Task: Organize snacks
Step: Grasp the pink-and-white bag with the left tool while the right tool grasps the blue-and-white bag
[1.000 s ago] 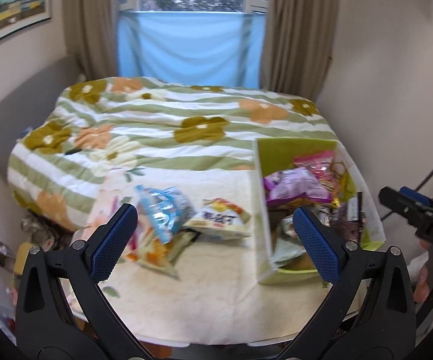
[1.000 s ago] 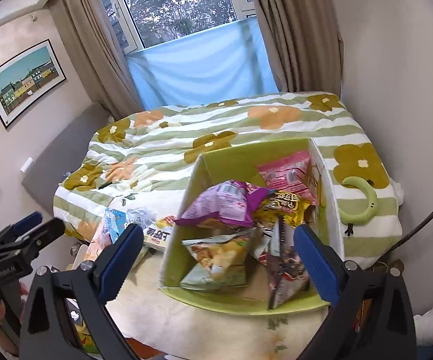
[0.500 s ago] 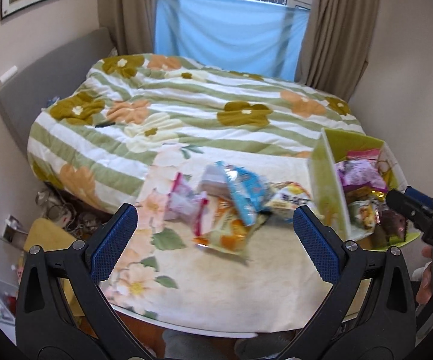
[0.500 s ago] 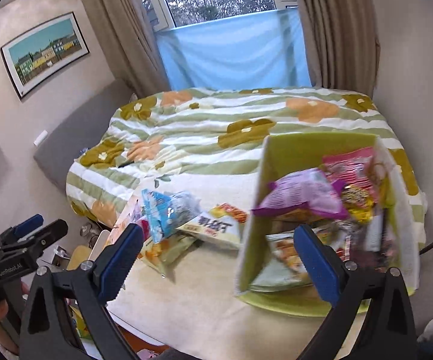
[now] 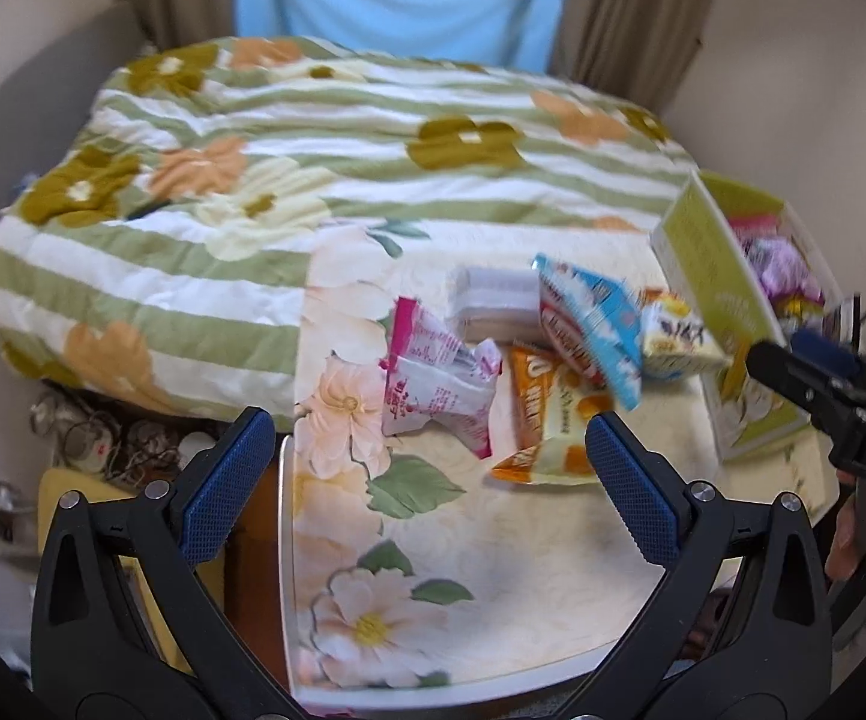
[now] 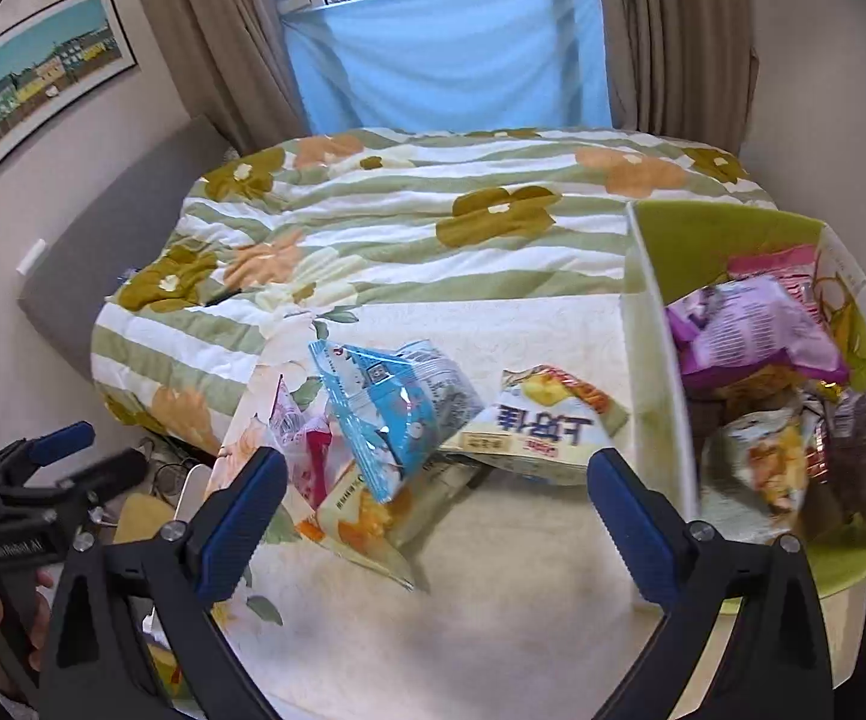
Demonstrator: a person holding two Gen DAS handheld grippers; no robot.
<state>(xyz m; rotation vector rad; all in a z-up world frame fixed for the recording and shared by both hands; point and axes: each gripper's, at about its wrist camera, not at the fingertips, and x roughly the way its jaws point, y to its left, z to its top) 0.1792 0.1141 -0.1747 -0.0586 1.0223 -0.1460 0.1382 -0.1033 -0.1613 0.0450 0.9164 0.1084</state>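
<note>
Loose snack packets lie in a heap on the floral tablecloth: a pink-and-white packet [image 5: 439,384], an orange bag [image 5: 547,426], a blue bag [image 5: 595,324] [image 6: 390,408] and a yellow-white bag [image 6: 547,420]. A lime green box [image 6: 661,360] [image 5: 715,300] at the right holds several packets, a purple bag [image 6: 751,330] on top. My left gripper [image 5: 426,483] hangs open above the table's front left, short of the pink packet. My right gripper [image 6: 433,504] stands open over the table, in front of the heap. Neither holds anything.
The table [image 5: 493,630] butts against a bed with a green-striped flowered duvet [image 6: 433,222]. Walls close in on both sides, and a curtained window [image 6: 451,54] is behind the bed. Cables and clutter [image 5: 102,438] lie on the floor at the left table edge.
Both views have swung left, away from the green box toward the loose heap. The left gripper has also tilted down toward the table. Both stay open and empty.
</note>
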